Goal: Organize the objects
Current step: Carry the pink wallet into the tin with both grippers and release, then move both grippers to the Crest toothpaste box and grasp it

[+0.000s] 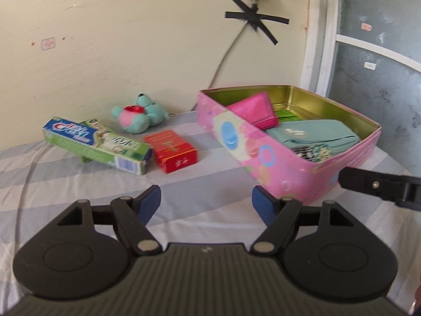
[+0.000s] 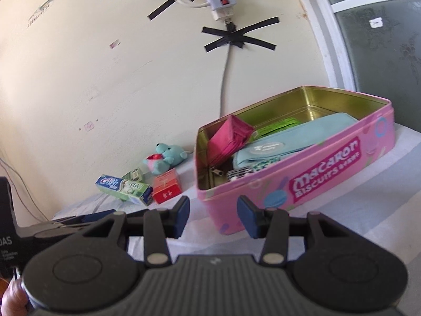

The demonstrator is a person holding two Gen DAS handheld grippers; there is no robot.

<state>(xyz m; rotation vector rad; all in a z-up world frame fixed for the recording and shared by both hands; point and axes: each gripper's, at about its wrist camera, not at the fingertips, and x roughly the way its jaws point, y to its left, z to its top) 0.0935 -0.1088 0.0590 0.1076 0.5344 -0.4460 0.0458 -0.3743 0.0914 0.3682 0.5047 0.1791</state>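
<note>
A pink biscuit tin [image 1: 265,158] [image 2: 302,181] stands open on the striped cloth. It holds a pink wallet [image 1: 256,109] [image 2: 229,138], a teal pouch [image 1: 310,133] [image 2: 294,138] and a green packet [image 2: 276,126]. Left of it lie a red box [image 1: 173,150] [image 2: 167,187], a toothpaste box [image 1: 97,142] [image 2: 123,187] and a teal plush bear [image 1: 139,113] [image 2: 164,158]. My left gripper [image 1: 206,205] is open and empty, short of the red box. My right gripper [image 2: 213,214] is open and empty at the tin's near corner; it also shows in the left wrist view [image 1: 381,187].
A cream wall [image 1: 131,39] with a taped cable [image 1: 223,60] and a power strip [image 2: 221,2] backs the surface. A frosted glass door [image 1: 381,65] stands at the right. The left gripper's body [image 2: 52,229] sits low left in the right wrist view.
</note>
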